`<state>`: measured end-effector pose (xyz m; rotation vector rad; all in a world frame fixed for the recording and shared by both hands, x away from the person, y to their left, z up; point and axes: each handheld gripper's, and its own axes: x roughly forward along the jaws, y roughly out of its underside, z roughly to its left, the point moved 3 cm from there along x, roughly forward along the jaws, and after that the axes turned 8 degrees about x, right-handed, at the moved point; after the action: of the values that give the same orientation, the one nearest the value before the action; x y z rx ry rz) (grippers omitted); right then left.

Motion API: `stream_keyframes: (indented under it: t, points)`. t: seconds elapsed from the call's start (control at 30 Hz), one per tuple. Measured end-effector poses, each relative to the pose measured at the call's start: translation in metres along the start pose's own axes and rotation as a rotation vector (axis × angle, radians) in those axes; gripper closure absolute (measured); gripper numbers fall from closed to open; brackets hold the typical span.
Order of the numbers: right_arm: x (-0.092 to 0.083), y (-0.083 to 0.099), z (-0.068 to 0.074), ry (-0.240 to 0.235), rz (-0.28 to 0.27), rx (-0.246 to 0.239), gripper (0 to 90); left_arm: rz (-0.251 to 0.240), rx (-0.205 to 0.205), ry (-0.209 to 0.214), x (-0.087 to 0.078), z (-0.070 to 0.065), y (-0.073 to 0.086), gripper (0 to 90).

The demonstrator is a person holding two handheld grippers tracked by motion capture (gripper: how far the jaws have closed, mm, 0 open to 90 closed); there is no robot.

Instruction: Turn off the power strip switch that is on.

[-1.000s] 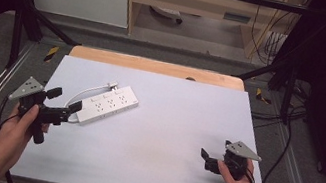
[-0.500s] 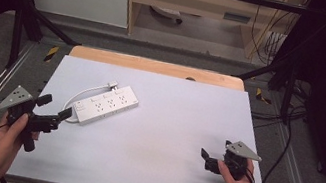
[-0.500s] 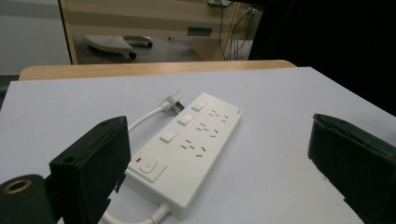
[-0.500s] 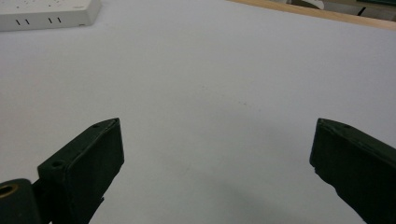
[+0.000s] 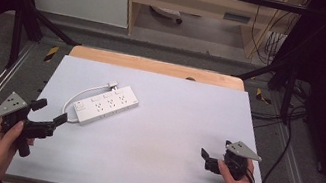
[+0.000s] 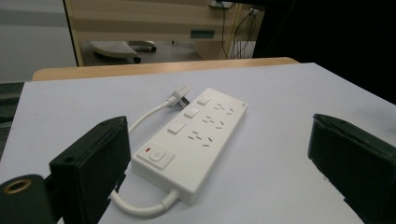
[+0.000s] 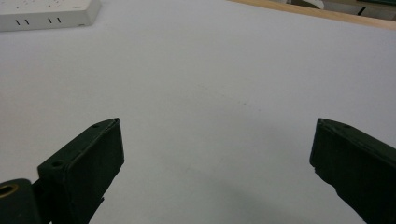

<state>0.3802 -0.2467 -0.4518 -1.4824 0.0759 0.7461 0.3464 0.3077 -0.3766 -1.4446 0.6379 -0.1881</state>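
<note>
Jaws wide on both grippers; the left gripper [image 5: 47, 117] risked snagging the power strip's [image 5: 106, 105] looped cable [image 6: 140, 207].

Premises: a lab test bay. White-topped table [image 5: 185, 126] within a black metal frame [image 5: 26, 21], loose cables [image 5: 294, 114] on grey floor.

White power strip on a pale grey tabletop, flanked by black tools.

The white plastic power strip [image 6: 194, 140] carries a white switch with a small red mark and trails a white cable [image 5: 80, 96]; the pale grey tabletop [image 5: 181, 120] ends in a light wooden edge [image 5: 155, 66]. Each black hand-held gripper, left [image 5: 47, 118] and right [image 5: 203, 158], bears a grey three-cornered plate.
</note>
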Motion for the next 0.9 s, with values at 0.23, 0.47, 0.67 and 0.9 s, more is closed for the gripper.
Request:
stream_keyframes:
  t: [0.23, 0.47, 0.67, 0.9]
  points:
    - [0.0, 0.0, 0.0, 0.0, -0.001, -0.002, 3.4, 0.007, 0.01, 0.008, 0.001, -0.002, 0.009, 5.6]
    - [0.0, 0.0, 0.0, 0.0, 0.0, 0.0, 3.4, 0.026, 0.028, 0.02, 0.005, -0.007, 0.02, 5.5]
    - [0.0, 0.0, 0.0, 0.0, 0.0, -0.003, 3.4, 0.045, 0.035, 0.031, 0.009, -0.01, 0.027, 5.5]
    - [0.0, 0.0, 0.0, 0.0, 0.0, -0.003, 3.4, 0.074, 0.047, 0.045, 0.015, -0.016, 0.037, 5.6]
